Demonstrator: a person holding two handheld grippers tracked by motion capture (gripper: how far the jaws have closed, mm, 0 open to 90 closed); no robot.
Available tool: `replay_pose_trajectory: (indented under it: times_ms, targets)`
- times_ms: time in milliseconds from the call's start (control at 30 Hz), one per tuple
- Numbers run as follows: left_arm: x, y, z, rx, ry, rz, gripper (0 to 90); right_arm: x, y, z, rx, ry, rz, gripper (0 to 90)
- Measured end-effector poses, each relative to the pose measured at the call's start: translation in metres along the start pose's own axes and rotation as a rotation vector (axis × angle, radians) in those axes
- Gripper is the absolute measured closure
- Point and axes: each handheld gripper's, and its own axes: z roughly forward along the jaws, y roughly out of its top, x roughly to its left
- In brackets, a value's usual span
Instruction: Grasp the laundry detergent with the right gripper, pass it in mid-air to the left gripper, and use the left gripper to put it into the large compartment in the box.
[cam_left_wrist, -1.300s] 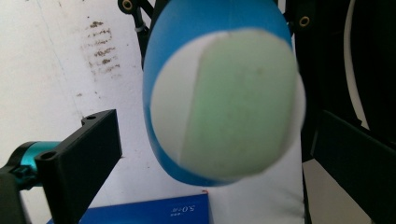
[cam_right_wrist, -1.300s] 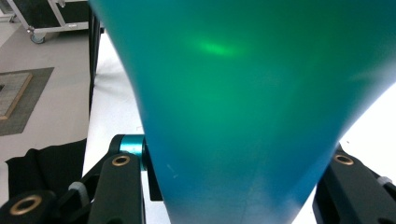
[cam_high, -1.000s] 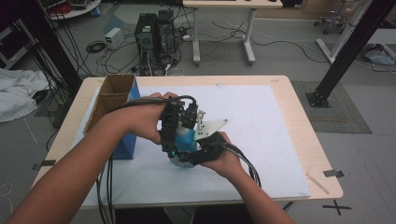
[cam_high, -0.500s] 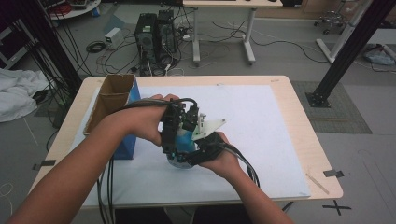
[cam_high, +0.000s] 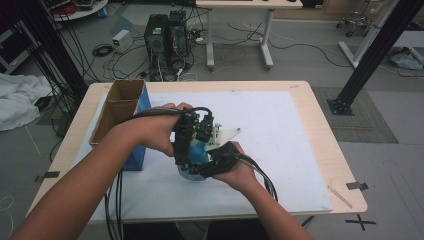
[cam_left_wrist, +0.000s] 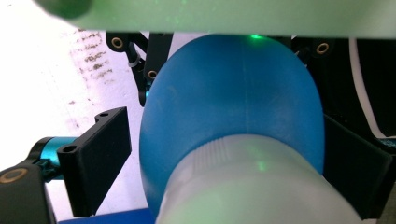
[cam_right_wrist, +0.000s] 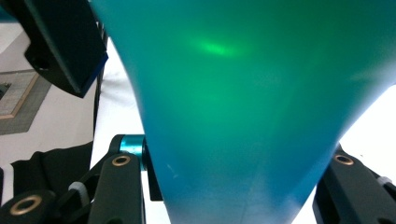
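Two claws, one per hand, meet over the middle of the white-covered surface (cam_high: 280, 130), both at one blue object.

Item 1: blue rounded object (cam_high: 201, 150) with a pale ribbed cap-like part (cam_left_wrist: 252, 186), likely a bottle; held above the white sheet between the two hands, just right of the box.

Item 2: left claw (cam_high: 186, 142), coming in from the left over the object. In the left gripper view the blue body sits between its black jaws; the left jaw stands apart with a strip of white sheet showing between it and the body, the right jaw lies close against the body. Its jaws have just been closing a little, not yet pressing on both sides.

Item 3: right claw (cam_high: 215, 160), below and right of the object. In the right gripper view the blue-green body (cam_right_wrist: 243, 102) runs up from between the jaws, which are clamped on it.

Item 4: open cardboard box with blue side (cam_high: 120, 107), upright at the left of the surface, beside the left forearm
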Motion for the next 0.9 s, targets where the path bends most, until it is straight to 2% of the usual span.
replay_pose_trajectory:
  times_ms: [167, 233, 633, 667, 867, 900]
  targets:
    - [0.0, -0.0004, -0.0016, 0.003, 0.005, 0.006, 8.7, 0.0001, 0.0003, 0.0007, 0.0, 0.006, 0.004, 47.5]
    - [-0.0004, -0.0008, -0.0018, -0.006, -0.004, 0.005, 14.2, 0.0, 0.0002, 0.0008, 0.003, 0.005, -0.001, 47.4]
    - [-0.0009, 0.0, -0.0001, 0.005, 0.002, 0.007, 17.6, 0.0011, 0.0006, 0.0012, 0.0, 0.0, -0.002, 47.5]
    - [-0.0008, 0.0, -0.0004, 0.007, 0.004, 0.01, 21.9, 0.0013, 0.0005, 0.0016, 0.001, -0.005, -0.001, 47.5]
    - [-0.0017, -0.0007, -0.0023, 0.006, 0.01, 0.014, 22.4, 0.0021, 0.001, 0.0024, -0.001, 0.001, 0.004, 47.5]
    - [-0.0018, -0.001, -0.0025, 0.007, 0.005, 0.015, 24.6, 0.0023, 0.0012, 0.0023, -0.001, 0.0, 0.005, 47.5]
